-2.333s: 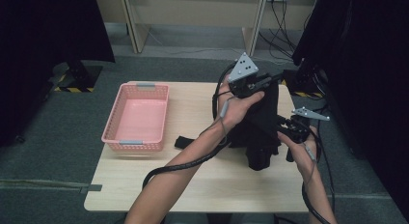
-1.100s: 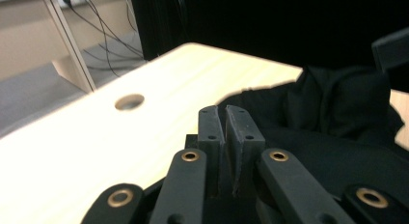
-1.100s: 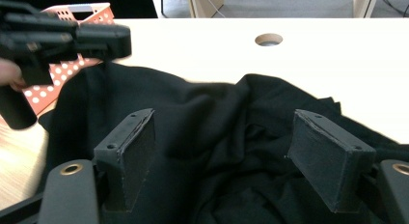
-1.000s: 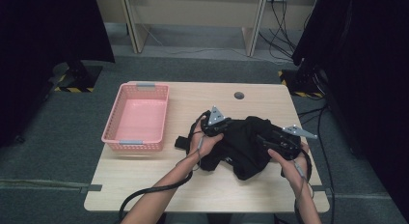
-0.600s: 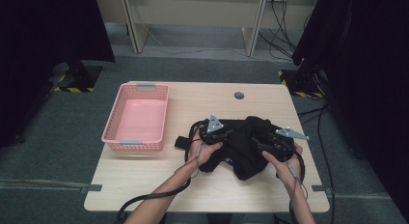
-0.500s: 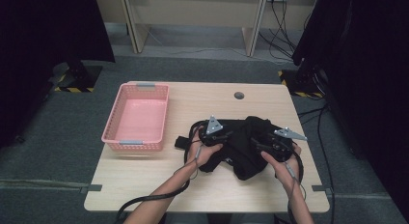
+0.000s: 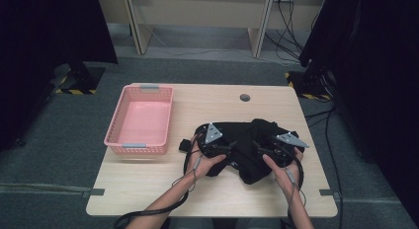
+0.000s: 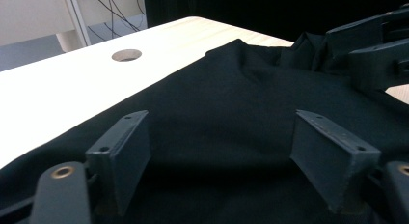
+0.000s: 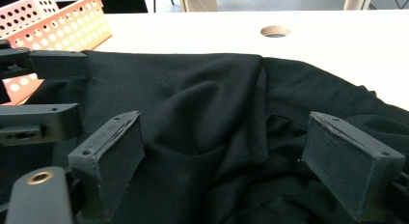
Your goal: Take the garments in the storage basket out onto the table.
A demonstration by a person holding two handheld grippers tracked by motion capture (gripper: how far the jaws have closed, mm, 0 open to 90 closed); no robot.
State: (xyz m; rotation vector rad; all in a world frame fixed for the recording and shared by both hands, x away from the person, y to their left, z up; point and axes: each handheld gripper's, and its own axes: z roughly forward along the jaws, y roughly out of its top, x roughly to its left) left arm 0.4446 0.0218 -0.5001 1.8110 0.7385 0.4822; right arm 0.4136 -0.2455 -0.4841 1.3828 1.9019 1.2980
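Black garment [image 8: 251, 118] cut off at bottom edge, basket [image 9: 53, 26] cropped at left

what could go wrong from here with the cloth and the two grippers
1. Both the left gripper and the right gripper are open over the bunched black cloth; closing there could pinch several folds, not one layer.
2. The cloth's near edge lies close to the table front; a pull toward the person might drag it off.
3. The basket sits close on the left; a wide sweep might knock it.

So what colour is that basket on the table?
Pink basket, with grey handles; clearest in the high view.
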